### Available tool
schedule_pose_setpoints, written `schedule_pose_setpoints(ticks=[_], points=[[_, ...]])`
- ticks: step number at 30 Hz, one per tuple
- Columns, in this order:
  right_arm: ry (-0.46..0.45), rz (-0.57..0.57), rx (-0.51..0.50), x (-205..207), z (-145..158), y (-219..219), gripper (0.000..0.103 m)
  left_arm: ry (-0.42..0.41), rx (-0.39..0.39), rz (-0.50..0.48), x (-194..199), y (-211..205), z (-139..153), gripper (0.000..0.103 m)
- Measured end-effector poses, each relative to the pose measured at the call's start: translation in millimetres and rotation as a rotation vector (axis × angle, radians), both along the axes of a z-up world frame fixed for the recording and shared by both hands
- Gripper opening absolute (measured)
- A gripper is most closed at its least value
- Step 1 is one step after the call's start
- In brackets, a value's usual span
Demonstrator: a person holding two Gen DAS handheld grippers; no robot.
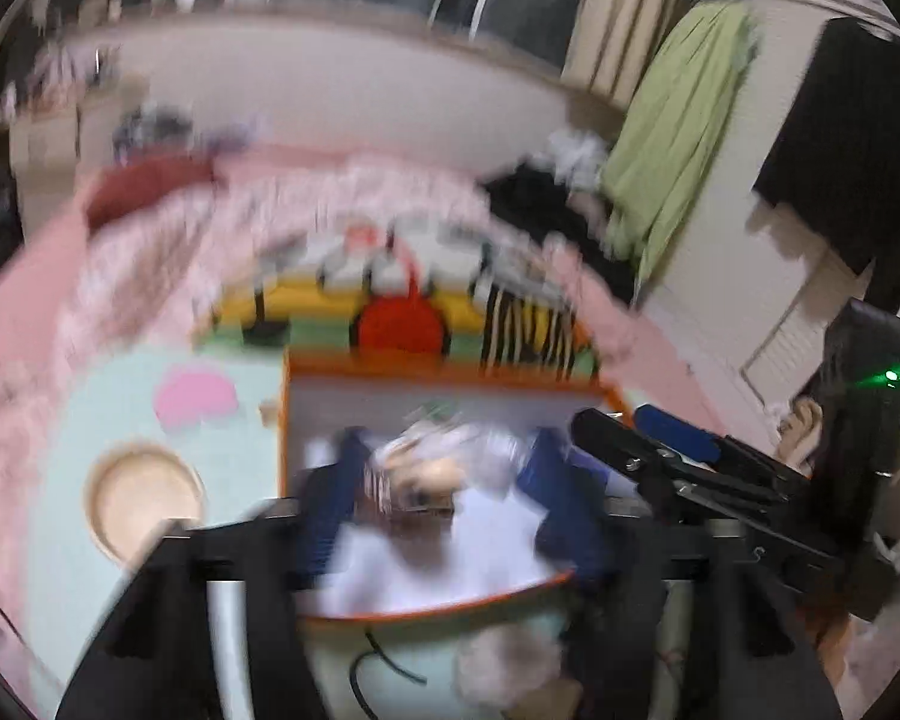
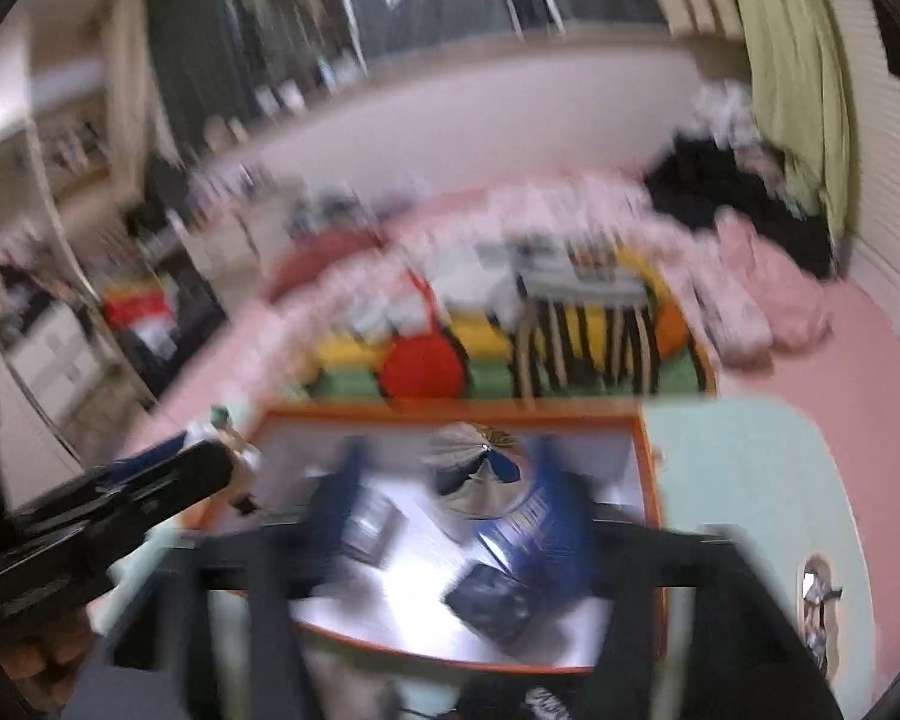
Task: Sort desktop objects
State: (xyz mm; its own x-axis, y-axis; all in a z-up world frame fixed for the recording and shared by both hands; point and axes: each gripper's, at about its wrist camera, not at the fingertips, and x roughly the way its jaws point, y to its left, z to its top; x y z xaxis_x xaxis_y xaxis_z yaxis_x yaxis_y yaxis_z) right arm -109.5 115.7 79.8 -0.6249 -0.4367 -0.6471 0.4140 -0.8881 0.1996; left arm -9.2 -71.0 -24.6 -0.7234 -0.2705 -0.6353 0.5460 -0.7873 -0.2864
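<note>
Both views are smeared by motion. A white tray with an orange rim [image 1: 438, 373] [image 2: 450, 411] stands on the mint-green desktop. In it lie a crinkly clear-wrapped item [image 1: 444, 456], a grey and dark-blue object [image 2: 480, 468], a small dark packet [image 2: 372, 531] and a dark blue flat case [image 2: 492, 600]. My left gripper [image 1: 447, 486] hovers over the tray, its blue fingers [image 1: 336, 498] wide apart and pressing on nothing. My right gripper [image 2: 450, 504] is likewise open above the tray, also seen as a black bar in the left wrist view [image 1: 660, 450]. A hand [image 2: 42, 654] holds the left gripper [image 2: 150, 486].
A round wooden disc [image 1: 144, 498] and a pink shape [image 1: 195, 396] lie on the desktop left of the tray. A black cable [image 1: 384, 660] runs at the near edge. Beyond the tray are a colourful mat [image 2: 420, 372], pink bedding [image 1: 42, 330] and hanging green cloth [image 1: 684, 114].
</note>
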Motion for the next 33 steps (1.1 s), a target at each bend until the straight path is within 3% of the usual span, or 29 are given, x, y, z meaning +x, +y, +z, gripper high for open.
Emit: schedule_pose_setpoints(ticks=[1,4,7,10,12,18,23,24,25,28,30,33], points=[[-0.038,0.000,0.027,-3.0,-14.7,-1.3,0.080,-0.001,-0.018,-0.013,-0.4,0.2,-9.3,0.075],[0.057,0.012,0.182,10.8,-28.0,-13.1,0.081,-0.034,-0.148,-0.029,-3.3,15.8,-13.1,0.076],[0.013,0.026,0.097,10.8,-24.8,-4.0,0.081,-0.015,-0.151,-0.034,-2.0,20.7,-7.0,0.076],[0.056,-0.017,0.025,24.2,-9.7,12.9,0.081,0.080,-0.135,-0.023,19.0,24.6,9.5,0.076],[0.068,-0.015,-0.016,40.8,-1.9,25.7,0.082,0.087,-0.130,-0.024,30.9,30.5,14.9,0.082],[0.019,0.000,0.009,97.3,-11.7,60.5,0.090,-0.064,-0.140,-0.103,65.5,68.7,-11.3,0.082],[-0.095,-0.032,0.078,121.8,-54.5,80.8,0.094,-0.227,-0.110,-0.129,74.7,86.4,-62.3,0.084],[-0.128,-0.035,0.097,122.1,-65.6,81.3,0.094,-0.220,-0.167,-0.120,75.9,93.8,-67.8,0.085],[-0.075,-0.044,0.133,127.6,-67.3,79.2,0.096,-0.230,-0.210,-0.102,78.0,100.9,-72.5,0.088],[-0.076,-0.017,0.214,127.0,-70.1,66.0,0.103,-0.262,-0.324,-0.065,71.0,122.9,-83.2,0.097],[-0.074,-0.009,0.207,127.4,-69.3,66.8,0.103,-0.268,-0.350,-0.055,71.2,126.5,-84.8,0.099],[-0.069,-0.017,0.203,128.4,-67.7,67.7,0.103,-0.257,-0.299,-0.062,74.5,119.7,-88.2,0.099]])
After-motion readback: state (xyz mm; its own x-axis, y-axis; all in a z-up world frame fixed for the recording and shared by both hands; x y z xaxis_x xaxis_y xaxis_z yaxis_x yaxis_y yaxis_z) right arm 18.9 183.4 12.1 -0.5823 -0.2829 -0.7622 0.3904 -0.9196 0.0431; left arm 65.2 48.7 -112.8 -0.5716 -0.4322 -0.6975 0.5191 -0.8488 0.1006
